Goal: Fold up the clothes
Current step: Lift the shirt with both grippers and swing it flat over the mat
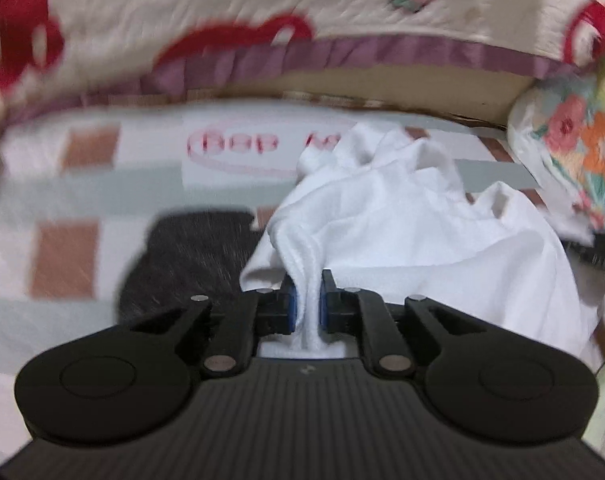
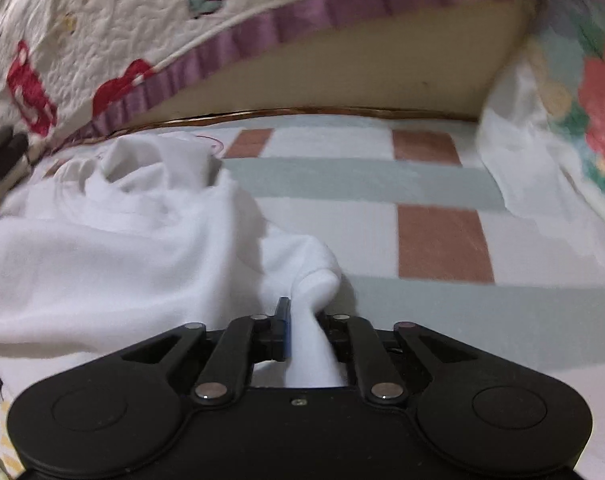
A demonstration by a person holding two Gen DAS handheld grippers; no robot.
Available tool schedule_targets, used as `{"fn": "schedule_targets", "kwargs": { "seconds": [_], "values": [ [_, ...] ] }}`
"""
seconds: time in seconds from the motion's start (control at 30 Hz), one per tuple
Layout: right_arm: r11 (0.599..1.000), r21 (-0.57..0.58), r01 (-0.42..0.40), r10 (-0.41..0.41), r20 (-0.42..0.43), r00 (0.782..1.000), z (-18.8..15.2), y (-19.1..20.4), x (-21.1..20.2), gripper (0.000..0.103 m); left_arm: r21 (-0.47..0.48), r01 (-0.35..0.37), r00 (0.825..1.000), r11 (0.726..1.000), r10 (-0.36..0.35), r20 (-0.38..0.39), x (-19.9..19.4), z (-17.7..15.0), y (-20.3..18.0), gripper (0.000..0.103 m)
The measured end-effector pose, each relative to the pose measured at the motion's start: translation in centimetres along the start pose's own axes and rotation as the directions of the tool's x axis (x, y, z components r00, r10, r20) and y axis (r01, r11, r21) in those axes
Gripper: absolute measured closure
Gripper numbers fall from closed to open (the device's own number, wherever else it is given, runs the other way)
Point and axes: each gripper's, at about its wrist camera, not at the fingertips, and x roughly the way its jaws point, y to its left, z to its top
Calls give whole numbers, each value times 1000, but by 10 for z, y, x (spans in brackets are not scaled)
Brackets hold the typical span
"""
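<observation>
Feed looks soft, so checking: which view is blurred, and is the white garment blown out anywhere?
Left wrist view: motion blur smears the quilt and bedsheet; left gripper stays sharp. Right wrist view: steadier; white garment is bright, folds still readable.

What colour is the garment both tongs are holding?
Plain white garment, clearest in the right wrist view.

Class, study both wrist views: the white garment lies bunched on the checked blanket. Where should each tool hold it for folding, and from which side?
Grip the white garment at its outer edges, coming in low from the near side. The left tool and right tool are each shut on a gathered edge bunch, with the crumpled bulk lying between them on the checked blanket. Pulling these holds apart would likely spread it flat.
</observation>
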Motion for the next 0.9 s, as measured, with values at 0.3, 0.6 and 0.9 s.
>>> {"fn": "schedule_targets", "kwargs": {
  "seconds": [0.3,0.6,0.9],
  "values": [
    [988,-128,83,-38,317,948,56,22,-153,94,160,-113,946,981,57,320,-175,24,-44,95],
    [967,-201,155,-9,584,812,75,54,-321,95,128,-159,811,979,56,582,-310,34,-84,95],
    [953,-218,212,20,741,671,84,61,-443,95,180,-202,686,963,8,728,-422,40,-133,95]
  ]
}}
